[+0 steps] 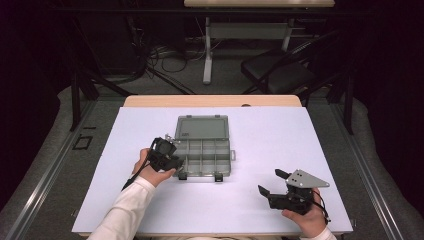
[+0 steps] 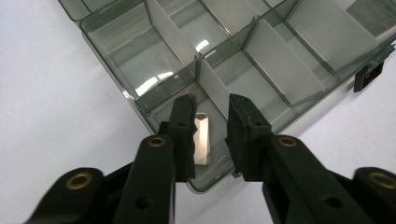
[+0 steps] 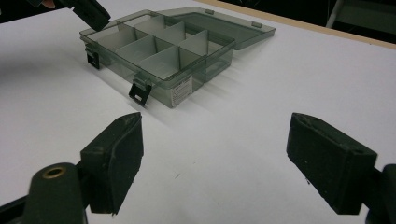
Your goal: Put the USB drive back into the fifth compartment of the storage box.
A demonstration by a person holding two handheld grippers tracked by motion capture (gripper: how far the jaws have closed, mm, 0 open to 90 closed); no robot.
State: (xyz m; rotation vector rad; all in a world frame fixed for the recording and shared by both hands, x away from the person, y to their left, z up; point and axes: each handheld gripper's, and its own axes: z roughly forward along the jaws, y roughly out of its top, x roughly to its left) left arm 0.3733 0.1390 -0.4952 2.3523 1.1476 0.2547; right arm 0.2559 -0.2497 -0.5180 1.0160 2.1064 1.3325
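Observation:
A clear grey compartment box (image 1: 202, 152) lies open in the middle of the white table, its lid (image 1: 202, 127) folded flat behind it. My left gripper (image 1: 176, 162) hovers over the box's near-left corner. In the left gripper view the gripper (image 2: 211, 102) is slightly open above the corner compartment, where a small shiny metal piece (image 2: 202, 137) lies beside the left jaw, with a gap to the right one. My right gripper (image 1: 270, 181) rests at the near right, wide open and empty. From the right gripper view (image 3: 215, 123) it faces the box (image 3: 159, 56).
The box's dividers (image 2: 280, 60) split it into several compartments, and the others look bare. Two black latches (image 3: 140, 91) hang on its front wall. A white mat (image 1: 280, 140) covers the wooden table. A chair (image 1: 280, 70) and cables stand beyond the far edge.

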